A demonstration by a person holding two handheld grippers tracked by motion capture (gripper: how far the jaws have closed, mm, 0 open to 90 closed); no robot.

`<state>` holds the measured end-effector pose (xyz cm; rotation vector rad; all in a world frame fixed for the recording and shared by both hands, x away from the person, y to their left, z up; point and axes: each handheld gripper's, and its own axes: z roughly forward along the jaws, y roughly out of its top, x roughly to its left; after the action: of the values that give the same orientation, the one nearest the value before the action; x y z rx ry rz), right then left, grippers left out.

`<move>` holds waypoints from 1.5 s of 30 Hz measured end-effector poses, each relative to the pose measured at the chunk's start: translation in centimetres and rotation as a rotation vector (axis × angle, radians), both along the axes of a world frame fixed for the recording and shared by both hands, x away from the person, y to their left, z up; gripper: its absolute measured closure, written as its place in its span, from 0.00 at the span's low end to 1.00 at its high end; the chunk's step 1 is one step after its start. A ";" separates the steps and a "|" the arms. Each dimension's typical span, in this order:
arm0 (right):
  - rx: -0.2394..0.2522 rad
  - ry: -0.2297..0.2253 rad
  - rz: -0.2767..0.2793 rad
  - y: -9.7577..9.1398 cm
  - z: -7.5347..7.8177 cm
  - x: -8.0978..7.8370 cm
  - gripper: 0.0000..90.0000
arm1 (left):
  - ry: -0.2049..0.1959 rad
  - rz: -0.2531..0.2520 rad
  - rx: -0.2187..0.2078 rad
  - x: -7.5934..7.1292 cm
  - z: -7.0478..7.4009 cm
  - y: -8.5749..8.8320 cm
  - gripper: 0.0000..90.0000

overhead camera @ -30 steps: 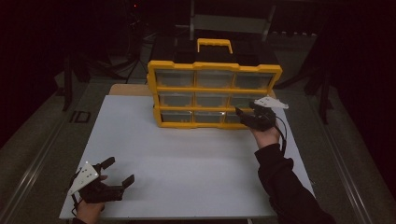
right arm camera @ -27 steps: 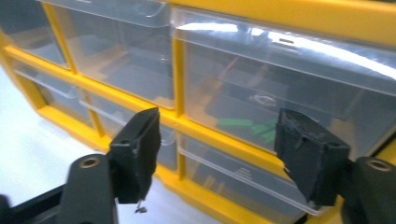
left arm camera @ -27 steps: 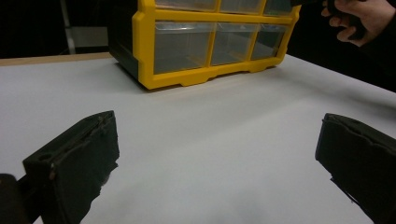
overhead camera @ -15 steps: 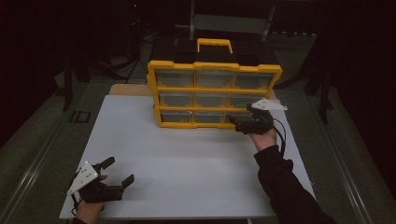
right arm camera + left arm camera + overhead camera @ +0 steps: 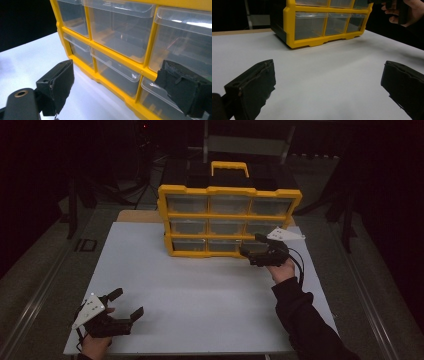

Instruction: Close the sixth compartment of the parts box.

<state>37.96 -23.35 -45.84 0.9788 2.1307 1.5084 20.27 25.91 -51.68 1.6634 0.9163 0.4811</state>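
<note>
While the yellow drawer cabinet [image 5: 230, 220] stands upright at the far end of the white table [image 5: 200, 290], the right gripper [image 5: 254, 247] hangs just in front of its bottom-right drawer [image 5: 172, 105], jaws just been opening, now wide w/ nothing between them. Left gripper [image 5: 127, 305] sits at the near-left corner, well apart from the cabinet, jaws also wide, nothing held.

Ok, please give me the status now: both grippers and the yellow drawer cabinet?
Right gripper open, jaws just opening, at the drawer cabinet bottom-right drawer, nothing held. Left gripper open, empty, over the near table. Nothing in the way.
</note>
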 end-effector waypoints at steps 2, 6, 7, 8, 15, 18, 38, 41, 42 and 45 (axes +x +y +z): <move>-0.009 -0.012 0.007 0.1 -0.1 -0.1 0.14 | 0.000 0.000 0.000 0.0 0.0 0.0 0.00; -0.033 -0.034 0.024 0.3 0.0 -0.2 0.15 | 0.001 -0.001 0.001 0.0 0.0 0.0 0.00; -0.037 -0.046 0.028 0.3 0.1 -0.3 0.15 | 0.001 -0.002 0.001 0.0 0.0 0.0 0.00; -0.037 -0.051 0.031 0.4 0.1 -0.3 0.15 | 0.000 -0.001 0.000 0.0 0.0 0.0 0.00; -0.034 -0.083 0.102 1.0 0.2 -0.5 0.17 | 0.000 -0.001 0.000 0.0 0.0 0.0 0.00; -0.045 -0.088 0.119 1.2 0.3 -0.6 0.16 | -0.001 -0.001 0.000 0.0 0.0 0.0 0.00; -0.017 -0.098 0.204 2.0 0.4 -2.1 0.15 | -0.001 0.001 0.003 -0.2 0.0 0.0 0.00; -0.008 -0.104 0.211 2.1 0.8 -2.5 0.15 | -0.003 0.002 0.004 -0.3 0.0 0.1 0.00; -0.007 -0.107 0.213 2.1 0.9 -2.6 0.15 | -0.004 0.003 0.002 -0.3 0.0 0.1 0.00; -0.009 -0.113 0.221 2.3 1.2 -3.0 0.15 | -0.005 0.004 0.000 -0.3 0.1 0.1 0.00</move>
<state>34.97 -21.10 -44.68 0.6555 2.2203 1.6119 19.93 26.06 -51.63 1.6603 0.9161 0.4877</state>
